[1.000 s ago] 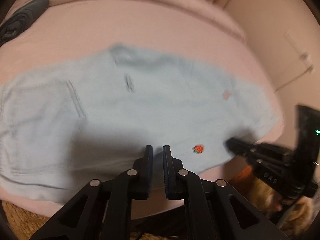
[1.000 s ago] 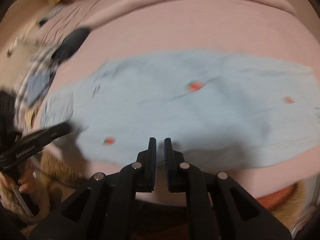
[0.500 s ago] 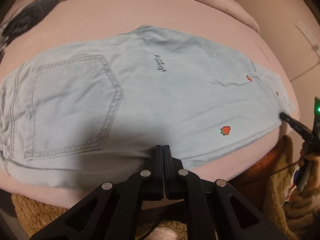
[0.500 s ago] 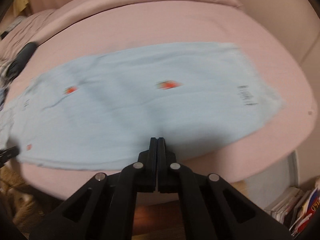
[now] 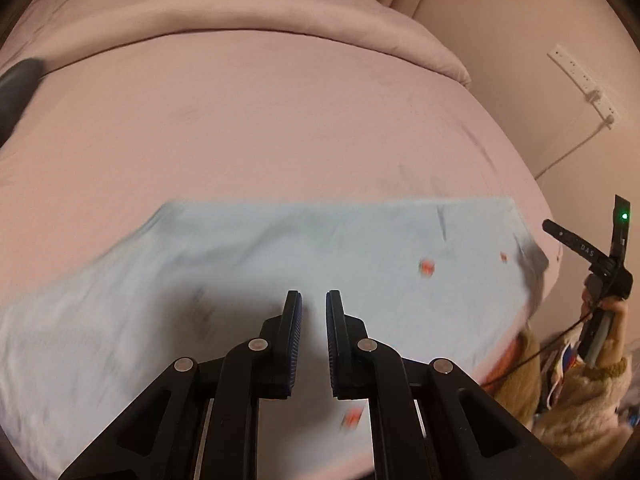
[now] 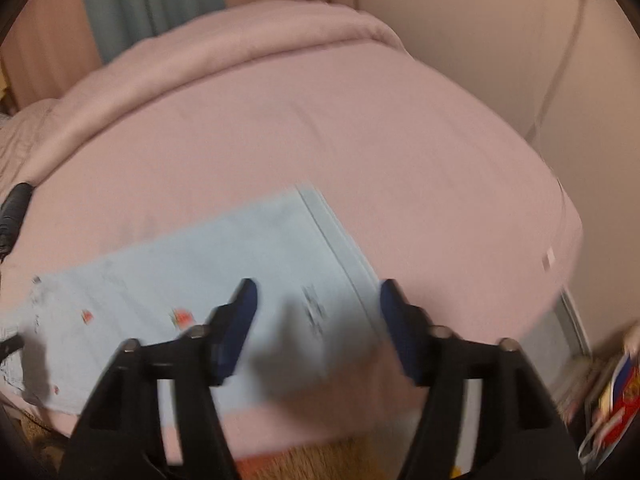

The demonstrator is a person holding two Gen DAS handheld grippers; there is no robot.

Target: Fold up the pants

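Light blue pants (image 5: 248, 276) with small red strawberry marks lie flat along the near edge of a pink bed (image 5: 260, 120). My left gripper (image 5: 313, 304) hovers over the middle of the pants, its jaws a narrow gap apart and empty. My right gripper (image 6: 318, 300) is open wide and empty, above the hem end of the pants (image 6: 224, 272). The right gripper also shows in the left wrist view (image 5: 580, 246), at the pants' right end.
A rolled pink duvet (image 5: 240, 12) lies across the far side of the bed. A dark object (image 5: 16, 84) sits at the bed's left edge. A wall with a power strip (image 5: 584, 84) stands to the right. Books (image 6: 616, 396) lie on the floor.
Both grippers were fully shut half a second ago. The left has opened a little and the right has opened wide. Both views have swung toward the hem end of the pants.
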